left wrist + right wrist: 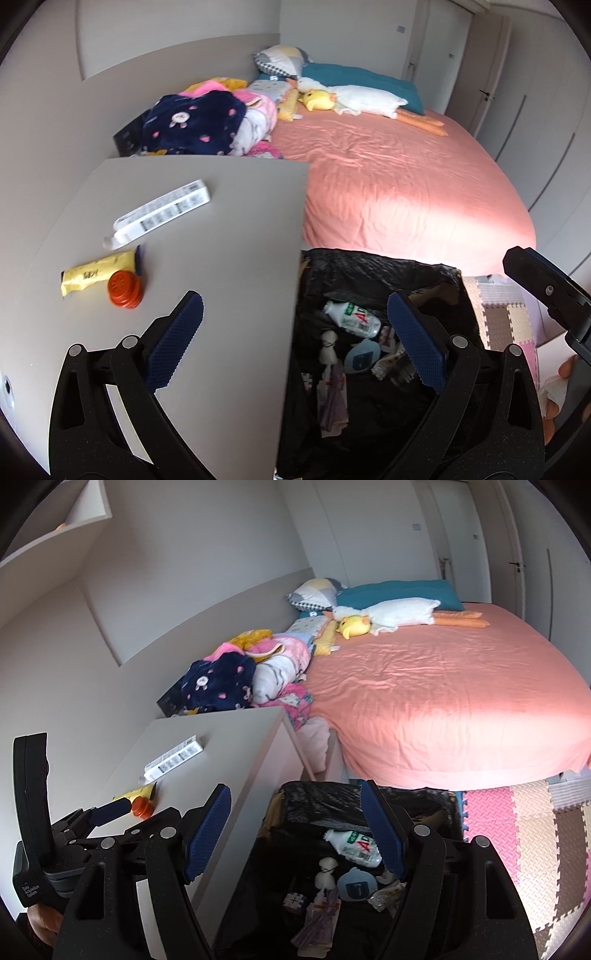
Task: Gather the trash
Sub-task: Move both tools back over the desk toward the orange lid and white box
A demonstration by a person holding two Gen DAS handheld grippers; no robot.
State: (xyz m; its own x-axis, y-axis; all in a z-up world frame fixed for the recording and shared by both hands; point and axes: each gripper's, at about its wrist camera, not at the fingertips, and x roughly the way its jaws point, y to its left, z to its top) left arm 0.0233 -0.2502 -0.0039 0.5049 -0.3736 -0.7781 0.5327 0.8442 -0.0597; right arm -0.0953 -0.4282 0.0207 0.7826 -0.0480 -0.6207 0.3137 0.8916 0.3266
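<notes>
A: The black-lined trash bin (373,266) stands on the floor against the grey bedside cabinet (221,221), already holding rubbish. Both grippers hover spread and empty: the left gripper (295,339) straddles the cabinet edge, the right gripper (295,830) hangs over the bin.

B: Risk?

A: A careless reach could scatter what remains on the cabinet top: the white barcode-labelled box (162,212), the yellow crinkled wrapper (98,274), and the round orange cap (125,290), which I judge likeliest to roll off.
</notes>
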